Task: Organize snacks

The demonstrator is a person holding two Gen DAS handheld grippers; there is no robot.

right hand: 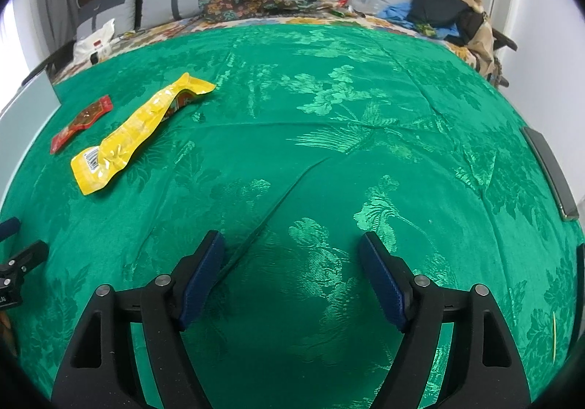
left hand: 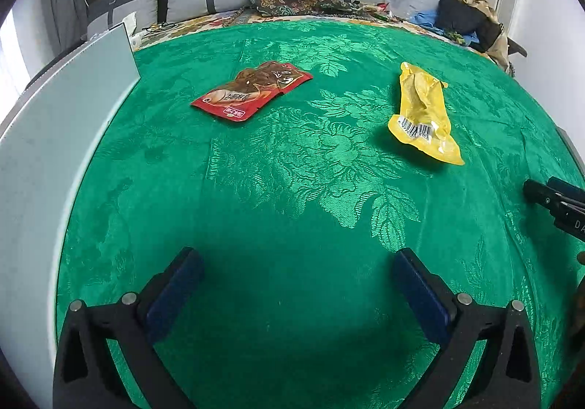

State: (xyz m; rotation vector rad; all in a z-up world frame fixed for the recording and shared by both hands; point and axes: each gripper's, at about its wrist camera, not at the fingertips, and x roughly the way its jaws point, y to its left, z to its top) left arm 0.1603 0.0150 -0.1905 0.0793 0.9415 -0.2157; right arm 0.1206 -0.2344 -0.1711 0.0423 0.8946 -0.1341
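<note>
Yellow pack (left hand: 424, 113) and red pack (left hand: 252, 89) lie flat, well apart, on green cloth (left hand: 292, 189), both loose and unsorted. Left hand-held gripper (left hand: 298, 279) and right hand-held gripper (right hand: 292, 259) hover wide, empty, probably staged for pickup.

Bright, even daylight from blown-out windows at the far left sets a patchy sheen on the green cloth (left hand: 292, 171) and soft shadows under each gripper, while strong fisheye bending and dark vignetted corners frame both otherwise sharp views.
</note>
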